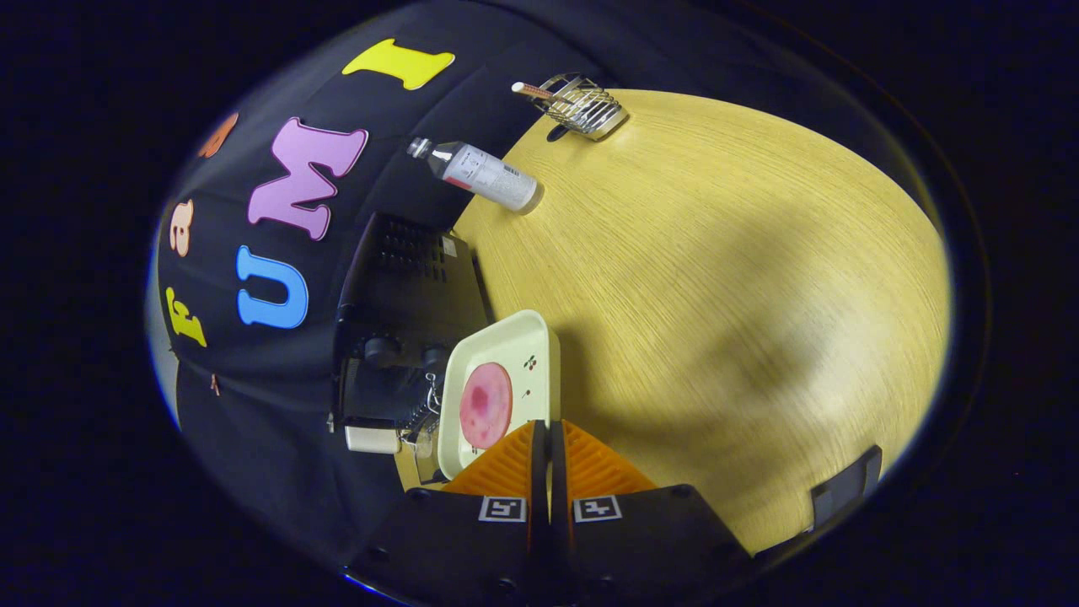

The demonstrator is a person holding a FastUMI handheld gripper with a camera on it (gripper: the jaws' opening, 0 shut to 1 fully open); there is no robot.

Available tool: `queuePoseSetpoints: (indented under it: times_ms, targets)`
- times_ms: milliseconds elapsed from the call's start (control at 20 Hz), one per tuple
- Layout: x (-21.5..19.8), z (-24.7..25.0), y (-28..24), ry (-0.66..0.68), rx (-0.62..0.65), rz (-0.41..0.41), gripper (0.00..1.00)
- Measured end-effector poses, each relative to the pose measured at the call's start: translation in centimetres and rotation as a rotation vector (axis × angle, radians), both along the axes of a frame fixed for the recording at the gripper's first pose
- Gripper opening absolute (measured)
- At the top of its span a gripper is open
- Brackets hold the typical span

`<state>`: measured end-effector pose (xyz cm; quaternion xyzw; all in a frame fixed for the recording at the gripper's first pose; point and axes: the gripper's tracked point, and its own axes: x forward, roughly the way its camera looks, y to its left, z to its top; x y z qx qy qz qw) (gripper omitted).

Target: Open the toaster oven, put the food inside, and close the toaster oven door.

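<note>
gripper (pixel 548 438) fingers pressed on tray (pixel 539 337) rim | toaster oven (pixel 405 337) blocked frame's left | bottle (pixel 485 175), rack (pixel 582 105) stood upper centre | table (pixel 742 295) right open

Gripper (pixel 544 438) fingers pinching tray (pixel 531 337) rim; food slice (pixel 485 405) lying in tray. Toaster oven (pixel 405 329) sitting just beside tray on table (pixel 716 295). Bottle (pixel 480 175) and wire rack (pixel 582 105) standing well beyond.

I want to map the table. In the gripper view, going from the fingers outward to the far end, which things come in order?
Gripper, fingers shut on the tray with pink food, then bottle, then wire rack farthest on the table.
</note>
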<state>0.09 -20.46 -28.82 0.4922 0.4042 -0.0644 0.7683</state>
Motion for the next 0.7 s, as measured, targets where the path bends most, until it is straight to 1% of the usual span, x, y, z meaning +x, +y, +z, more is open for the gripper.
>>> queuePoseSetpoints:
  times_ms: [200,400,700]
  targets:
    - [-0.7,2.1,0.7,-0.026,-0.003,-0.053,0.06]
    - [-2.3,3.9,2.3,-0.047,-0.001,-0.129,0.06]
    - [-4.2,5.0,7.9,-0.065,0.02,-0.215,0.06]
